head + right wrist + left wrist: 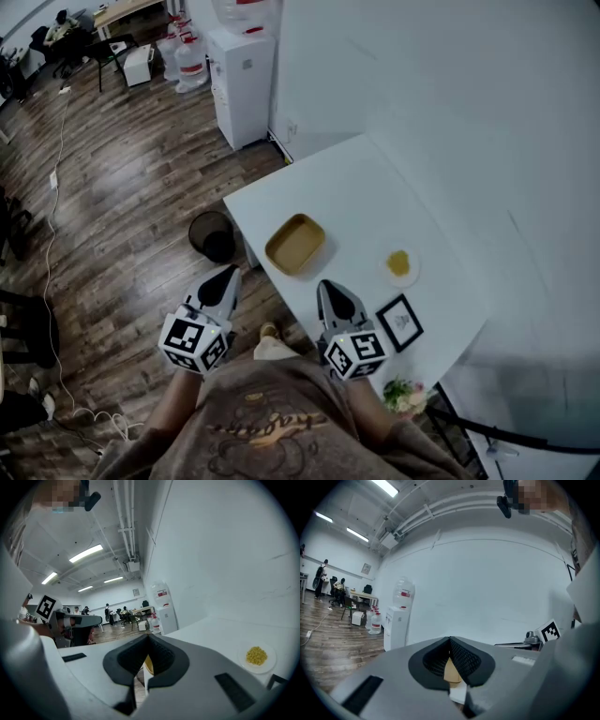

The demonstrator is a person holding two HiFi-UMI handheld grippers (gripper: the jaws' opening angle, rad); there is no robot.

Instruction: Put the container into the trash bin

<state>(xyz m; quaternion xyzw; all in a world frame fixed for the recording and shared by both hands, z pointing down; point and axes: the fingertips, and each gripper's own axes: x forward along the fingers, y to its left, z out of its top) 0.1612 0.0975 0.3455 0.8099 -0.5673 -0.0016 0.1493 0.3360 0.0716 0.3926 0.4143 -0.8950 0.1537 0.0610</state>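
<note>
A tan, shallow square container point(295, 244) sits near the left edge of the white table point(375, 202). On the floor just left of the table stands a round black trash bin point(213, 234). My left gripper point(230, 273) hovers over the floor between bin and table, its jaws shut and empty. My right gripper point(325, 285) is over the table's near edge, just short of the container, also shut and empty. In the left gripper view, the left gripper point(450, 640) has its jaws meeting at the tip, and a sliver of tan container point(451, 671) shows beyond them.
A small plate of yellow food point(399, 265) and a black picture frame point(400, 322) lie on the table right of the container, with flowers point(405, 395) at the near corner. A white water dispenser point(242, 84) stands by the wall beyond. Cables run across the wooden floor point(112, 206).
</note>
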